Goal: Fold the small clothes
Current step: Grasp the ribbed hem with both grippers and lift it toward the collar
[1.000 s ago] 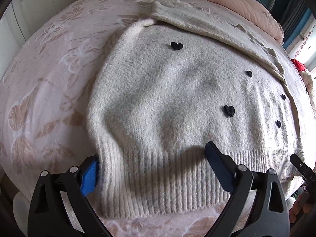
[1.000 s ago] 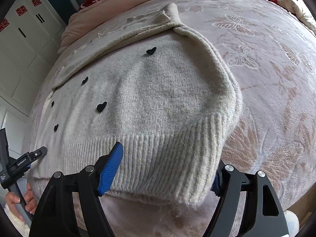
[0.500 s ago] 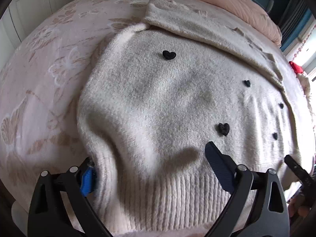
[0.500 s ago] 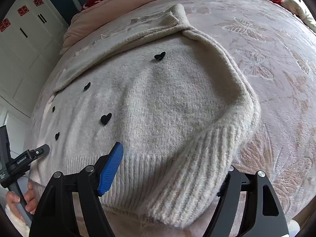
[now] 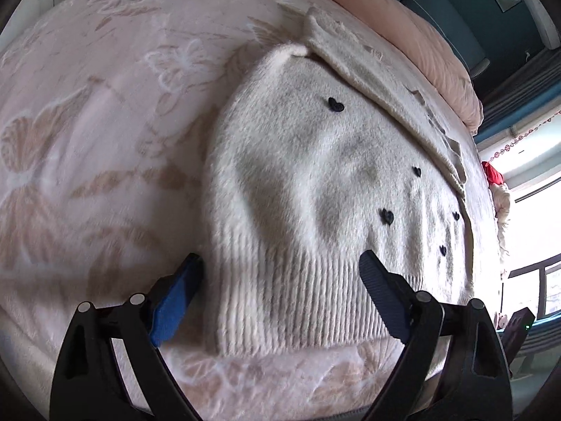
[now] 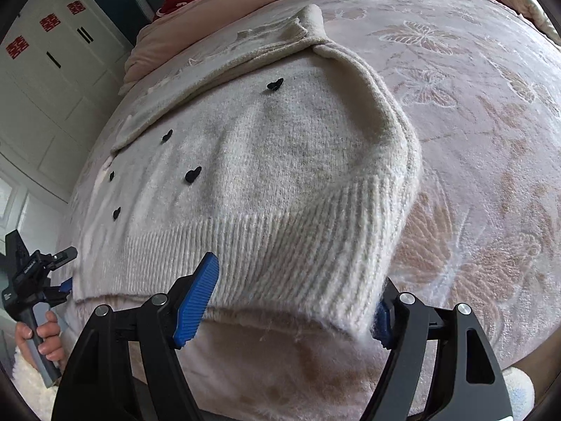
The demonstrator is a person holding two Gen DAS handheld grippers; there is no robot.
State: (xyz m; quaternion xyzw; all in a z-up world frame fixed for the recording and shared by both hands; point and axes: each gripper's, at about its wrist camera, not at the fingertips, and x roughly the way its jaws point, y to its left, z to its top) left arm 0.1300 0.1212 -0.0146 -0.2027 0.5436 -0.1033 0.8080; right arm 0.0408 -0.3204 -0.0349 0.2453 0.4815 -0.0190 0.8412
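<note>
A cream knitted sweater (image 5: 315,182) with small black hearts lies on a pink butterfly-patterned bedspread (image 5: 87,161), its ribbed hem (image 5: 298,301) nearest me. My left gripper (image 5: 278,280) is open wide. One pad stands beside the hem's left corner and the other hovers over the hem. In the right wrist view the sweater (image 6: 266,161) shows its other hem corner (image 6: 350,280), bulged up between the fingers of my open right gripper (image 6: 296,280). The left pad rests over the hem. The right pad is half hidden under the corner.
A pink quilt (image 5: 413,35) lies bunched at the bed's far end. White wardrobe doors (image 6: 52,80) stand to the left in the right wrist view. A hand (image 6: 38,336) holds the other gripper's handle there. The bed's near edge runs just below the hem.
The left gripper has shifted and rolled; its left pad, earlier tucked under the sweater's edge, now stands beside it. The sweater's right side bulged higher half a second ago, then settled.
</note>
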